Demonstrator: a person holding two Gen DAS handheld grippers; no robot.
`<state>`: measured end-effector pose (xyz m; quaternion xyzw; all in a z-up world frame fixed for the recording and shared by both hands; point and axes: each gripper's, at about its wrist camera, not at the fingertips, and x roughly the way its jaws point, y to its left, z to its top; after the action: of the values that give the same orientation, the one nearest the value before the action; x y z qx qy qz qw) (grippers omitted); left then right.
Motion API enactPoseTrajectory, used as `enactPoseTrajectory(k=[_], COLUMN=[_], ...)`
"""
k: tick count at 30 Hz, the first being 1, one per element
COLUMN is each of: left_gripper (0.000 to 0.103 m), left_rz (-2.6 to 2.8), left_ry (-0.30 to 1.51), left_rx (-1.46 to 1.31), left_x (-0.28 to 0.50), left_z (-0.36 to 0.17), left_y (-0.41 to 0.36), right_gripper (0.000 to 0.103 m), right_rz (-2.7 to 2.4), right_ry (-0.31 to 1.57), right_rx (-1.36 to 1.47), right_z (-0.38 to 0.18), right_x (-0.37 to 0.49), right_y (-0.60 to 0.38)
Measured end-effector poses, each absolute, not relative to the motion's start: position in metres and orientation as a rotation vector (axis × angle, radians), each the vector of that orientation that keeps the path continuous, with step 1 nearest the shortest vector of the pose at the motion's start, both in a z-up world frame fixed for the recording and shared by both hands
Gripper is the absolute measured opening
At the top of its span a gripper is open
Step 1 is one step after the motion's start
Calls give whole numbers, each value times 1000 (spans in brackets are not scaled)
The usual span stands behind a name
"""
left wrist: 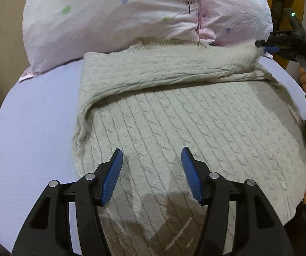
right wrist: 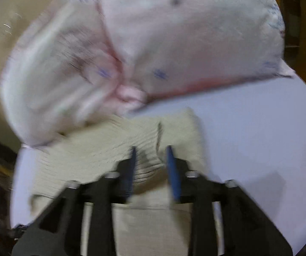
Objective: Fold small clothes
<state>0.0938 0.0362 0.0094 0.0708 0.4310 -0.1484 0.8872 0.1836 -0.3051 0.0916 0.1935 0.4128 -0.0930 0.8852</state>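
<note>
A light grey cable-knit sweater [left wrist: 184, 115] lies flat on a lilac bed sheet [left wrist: 35, 128], with one sleeve [left wrist: 163, 70] folded across its top. My left gripper [left wrist: 151, 153] is open and empty, hovering above the sweater's lower body. My right gripper [left wrist: 263, 44] shows at the far right in the left wrist view, at the sleeve's cuff end. In the blurred right wrist view the right gripper [right wrist: 150, 149] has its fingers narrowly apart around the knit cuff [right wrist: 148, 136], with fabric between them.
Two pale pink floral pillows [left wrist: 110, 17] lie behind the sweater against the headboard, also seen blurred in the right wrist view [right wrist: 174, 38]. Bare lilac sheet [right wrist: 259, 138] lies right of the cuff. A wooden bed frame [left wrist: 298, 4] stands at the right.
</note>
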Motion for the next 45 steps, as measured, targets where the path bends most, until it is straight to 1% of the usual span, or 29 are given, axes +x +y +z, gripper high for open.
enactPoseTrajectory(k=[1,2,4,6,7,8,9,10,11,12,13,15,16,18,19,21,25,27,28,32,33,35,37,38,40,41,42,43,45], left_gripper=[58,58,58,58,58,58,58,58,59,61,64,64,64,68,70,70,71,71,72,72,72,72,72,72,62,60,50,44,43], left_rz=[-309,-310,-310,-309,-307,-307,-308,-310,-312,-315,-314,-352,-387,-476,-502,-524,-532,-553,-558,-546,-544,-539,-531,-526,-525,-525,-542,-551,-548], left_ry=[899,900,902,898,893,886,880,874,865,855,851,862,863,870,878,908,1000,1008,1012,1085,1095,1091,1097,1099,1111,1125,1122,1118,1117], left_rx=[146,145,144,135,126,107,89,68,42,23,5,-67,-117,-246,-278,-307,-330,-363,-377,-399,-412,-456,-507,-535,-576,-614,-667,-696,-738], left_x=[93,93,93,93,93,92,90,87,81,74,67,49,40,17,10,-11,-42,-47,-48,-33,-30,-27,-25,-24,-26,-27,-28,-28,-28], left_z=[8,8,7,7,8,11,14,18,23,27,29,34,36,36,34,27,3,-6,-11,-31,-35,-38,-41,-43,-45,-45,-44,-43,-38], left_y=[36,36,36,37,38,40,43,48,55,62,70,91,102,128,135,148,159,159,159,144,141,141,144,145,146,146,148,149,149], right_gripper=[46,52,53,53,54,58,58,57,58,60,69,85,89,89,90,90,90,89,88,61,57,36,28,21,11,8,8,7,7], right_rz=[-196,-172,-80,-20,4,16,20,17,13,49,97,209,260,361,392,407,353,322,318,396,413,448,482,495,525,534,538,542,554], right_ry=[837,793,751,810,872,986,1040,981,985,983,968,935,924,934,945,983,1106,1162,1175,1213,1215,1213,1188,1174,1149,1140,1134,1126,1104], right_rx=[426,448,428,413,416,413,398,356,341,370,398,431,434,434,441,464,560,636,680,842,858,894,940,954,966,960,947,929,900], right_z=[93,95,98,88,76,52,39,42,45,51,57,73,79,90,94,90,72,51,40,-8,-13,-23,-29,-29,-28,-26,-25,-21,-9], right_x=[180,173,168,175,184,198,204,199,195,185,172,140,122,78,59,18,-55,-73,-78,-68,-66,-64,-65,-65,-68,-68,-68,-68,-67], right_y=[-309,-311,-301,-291,-285,-281,-280,-278,-278,-280,-281,-282,-282,-283,-284,-294,-311,-318,-321,-319,-317,-314,-314,-316,-315,-313,-312,-310,-307])
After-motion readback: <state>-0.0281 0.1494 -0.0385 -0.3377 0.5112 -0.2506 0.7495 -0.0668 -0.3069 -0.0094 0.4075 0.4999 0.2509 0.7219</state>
